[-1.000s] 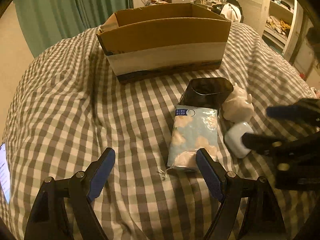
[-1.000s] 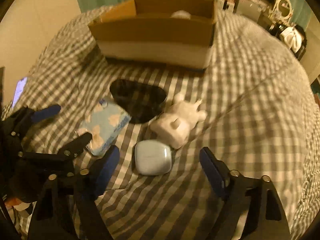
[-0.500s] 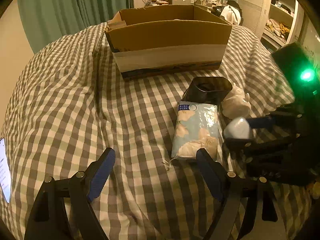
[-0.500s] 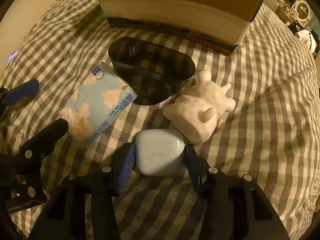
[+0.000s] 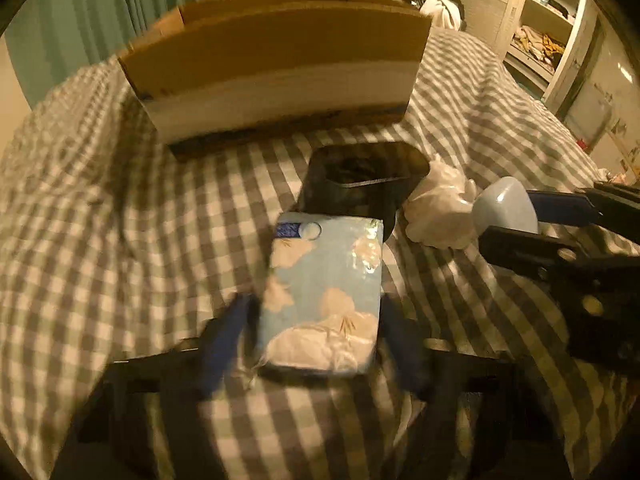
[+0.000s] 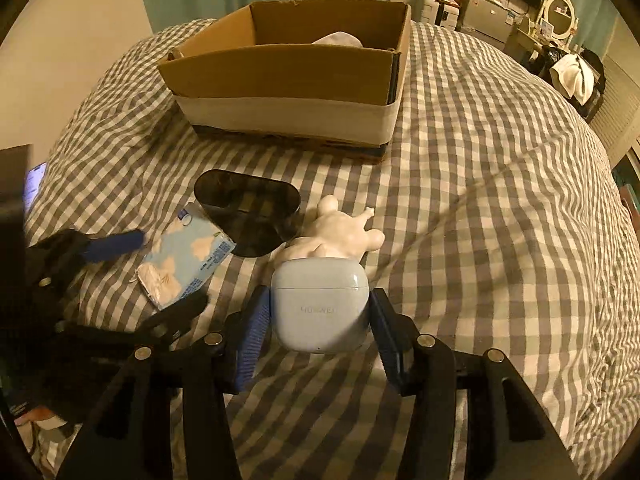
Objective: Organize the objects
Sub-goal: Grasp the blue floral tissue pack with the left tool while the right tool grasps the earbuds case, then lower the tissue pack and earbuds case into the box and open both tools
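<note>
My right gripper [image 6: 320, 320] is shut on a pale blue earbud case [image 6: 320, 304] and holds it above the checked bedspread; the case also shows in the left wrist view [image 5: 505, 210]. My left gripper [image 5: 316, 332] has its blurred blue pads on both sides of a light blue tissue pack [image 5: 324, 288], which also shows in the right wrist view [image 6: 186, 258]. A dark oval container [image 6: 248, 210], a white figurine [image 6: 340, 232] and an open cardboard box [image 6: 288, 80] lie beyond.
A white item [image 6: 338, 38] lies inside the box. A lit phone [image 6: 34, 188] lies at the bed's left edge. Shelves [image 5: 536, 36] and furniture stand behind the bed on the right.
My right gripper has lifted the earbud case off the bed. My left gripper has moved forward and closed in around the tissue pack.
</note>
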Available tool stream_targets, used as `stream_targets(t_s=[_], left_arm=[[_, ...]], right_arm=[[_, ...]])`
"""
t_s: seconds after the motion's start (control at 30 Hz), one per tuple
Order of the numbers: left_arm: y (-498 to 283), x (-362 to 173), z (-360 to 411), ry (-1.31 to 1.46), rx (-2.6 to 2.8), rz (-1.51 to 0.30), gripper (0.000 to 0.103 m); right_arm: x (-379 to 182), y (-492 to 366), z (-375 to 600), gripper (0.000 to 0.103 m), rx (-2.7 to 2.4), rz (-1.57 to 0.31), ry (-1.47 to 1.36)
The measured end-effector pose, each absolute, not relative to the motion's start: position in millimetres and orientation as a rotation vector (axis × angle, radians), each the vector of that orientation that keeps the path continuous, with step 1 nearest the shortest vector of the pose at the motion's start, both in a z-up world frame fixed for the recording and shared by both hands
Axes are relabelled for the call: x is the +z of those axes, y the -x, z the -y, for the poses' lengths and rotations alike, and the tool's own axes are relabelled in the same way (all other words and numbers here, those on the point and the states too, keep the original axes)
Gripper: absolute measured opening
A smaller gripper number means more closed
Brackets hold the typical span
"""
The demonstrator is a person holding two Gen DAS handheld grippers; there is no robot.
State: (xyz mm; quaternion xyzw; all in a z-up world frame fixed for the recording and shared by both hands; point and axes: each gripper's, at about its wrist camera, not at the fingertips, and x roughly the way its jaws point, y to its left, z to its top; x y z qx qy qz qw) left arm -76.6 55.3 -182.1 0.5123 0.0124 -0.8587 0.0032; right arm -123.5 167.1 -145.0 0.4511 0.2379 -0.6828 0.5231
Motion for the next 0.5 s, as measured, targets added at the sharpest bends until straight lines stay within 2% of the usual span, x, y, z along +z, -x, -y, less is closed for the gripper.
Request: stream_targets(t_s=[0.23,0.5], left_arm=[[66,-168,-50,-1.568,-2.697,-0.094,0.054],[41,-119,-46,-1.437,-2.731,-0.061,0.054]], right_arm=[[-143,120,-162,0.050,-1.626,-0.555,-1.063],[-114,110,-173,0.050,-1.646,-0.503,-1.019]])
